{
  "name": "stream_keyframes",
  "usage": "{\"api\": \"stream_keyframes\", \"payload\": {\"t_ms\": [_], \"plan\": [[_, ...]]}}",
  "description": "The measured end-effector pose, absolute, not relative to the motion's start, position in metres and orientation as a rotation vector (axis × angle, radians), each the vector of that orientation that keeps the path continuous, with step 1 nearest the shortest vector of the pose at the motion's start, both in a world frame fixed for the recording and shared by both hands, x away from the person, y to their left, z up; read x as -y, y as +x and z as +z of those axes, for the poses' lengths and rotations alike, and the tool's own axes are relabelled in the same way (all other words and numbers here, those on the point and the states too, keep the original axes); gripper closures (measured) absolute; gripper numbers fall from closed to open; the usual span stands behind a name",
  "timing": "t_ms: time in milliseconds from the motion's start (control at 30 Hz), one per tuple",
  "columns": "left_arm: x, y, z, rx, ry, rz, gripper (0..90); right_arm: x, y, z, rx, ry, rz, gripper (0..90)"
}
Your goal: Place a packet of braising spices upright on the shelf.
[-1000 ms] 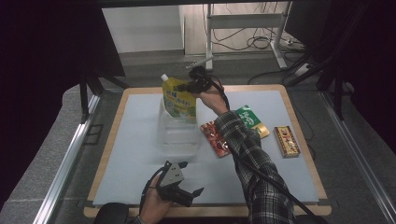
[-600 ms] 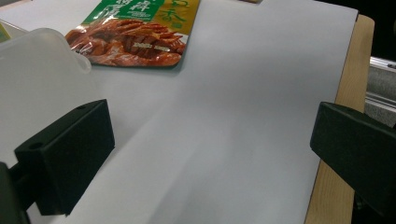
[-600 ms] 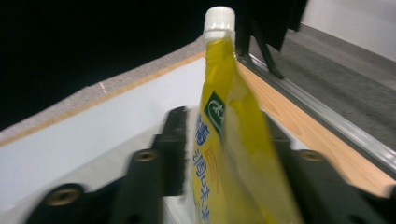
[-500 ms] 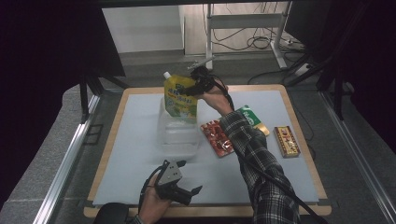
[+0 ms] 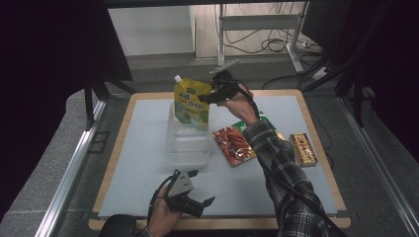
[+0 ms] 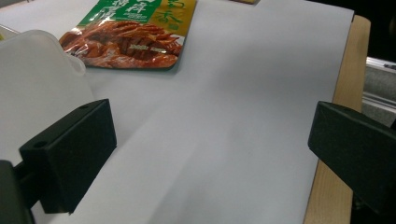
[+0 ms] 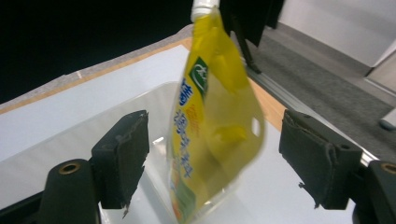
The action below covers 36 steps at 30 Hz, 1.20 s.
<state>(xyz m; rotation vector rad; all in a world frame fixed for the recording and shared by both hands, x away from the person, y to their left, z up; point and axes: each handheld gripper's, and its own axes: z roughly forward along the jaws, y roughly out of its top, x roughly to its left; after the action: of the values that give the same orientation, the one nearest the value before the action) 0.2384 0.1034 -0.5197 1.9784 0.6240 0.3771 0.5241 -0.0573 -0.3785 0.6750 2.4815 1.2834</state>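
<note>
The yellow-green spouted drink pouch with a white cap (image 5: 191,101) stands upright inside the clear plastic bin (image 5: 188,143) near the far middle of the counter (image 5: 148,163). In my right gripper view the pouch (image 7: 215,126) sits between the two black jaws with a gap on each side, so neither pad touches it. Its bottom edge blurs into the bin's transparent wall (image 7: 140,102), and I cannot make out how it rests there. The cap is cut off by the top edge of that view.

My right hand-held gripper (image 5: 210,95) hovers just beside the pouch's upper right edge. Its jaws have just been opening and now stand spread, with the pouch loose between them. The plaid sleeve (image 5: 281,173) hides part of the green packet (image 5: 247,124) behind the red snack packet (image 5: 233,144), which lies flat just right of the bin. A small red-and-gold box (image 5: 302,149) lies farther right, well apart.

My left hand-held gripper (image 5: 195,203) rests near the counter's near edge, jaws wide apart over bare white surface, gripping nothing. In the left gripper view the bin (image 6: 37,88) is a hazy white shape, cut off at the left, and the red packet (image 6: 130,37) runs off the top.
</note>
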Motion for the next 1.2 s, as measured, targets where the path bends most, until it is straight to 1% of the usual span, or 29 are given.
{"api": "stream_keyframes", "payload": {"t_ms": [300, 333, 367, 400, 567, 600, 767, 867, 1200], "plan": [[-0.103, 0.238, -0.519, -0.628, 1.957, 0.372, 0.9, 0.074, 0.517, -0.378, -2.489, 0.711, 1.319, 21.3], [-0.103, 0.239, -0.519, -0.642, 1.965, 0.348, 1.0, 0.077, 0.515, -0.379, -2.485, 0.708, 1.320, 19.1], [-0.103, 0.239, -0.519, -0.642, 1.965, 0.348, 1.2, 0.077, 0.515, -0.379, -2.485, 0.708, 1.320, 19.1], [-0.103, 0.239, -0.520, -0.654, 1.967, 0.335, 1.2, 0.081, 0.512, -0.380, -2.486, 0.705, 1.325, 16.4], [-0.102, 0.239, -0.519, -0.653, 1.964, 0.336, 1.1, 0.086, 0.507, -0.380, -2.481, 0.689, 1.326, 13.0], [-0.103, 0.239, -0.519, -0.653, 1.963, 0.339, 1.1, 0.088, 0.504, -0.381, -2.481, 0.679, 1.330, 10.9], [-0.103, 0.239, -0.519, -0.654, 1.960, 0.345, 0.9, 0.093, 0.497, -0.383, -2.483, 0.664, 1.342, 8.9], [-0.102, 0.239, -0.520, -0.653, 1.964, 0.348, 0.8, 0.100, 0.491, -0.387, -2.481, 0.661, 1.333, 6.0], [-0.101, 0.239, -0.520, -0.643, 1.972, 0.347, 0.8, 0.111, 0.477, -0.396, -2.471, 0.675, 1.345, 4.6]]}}
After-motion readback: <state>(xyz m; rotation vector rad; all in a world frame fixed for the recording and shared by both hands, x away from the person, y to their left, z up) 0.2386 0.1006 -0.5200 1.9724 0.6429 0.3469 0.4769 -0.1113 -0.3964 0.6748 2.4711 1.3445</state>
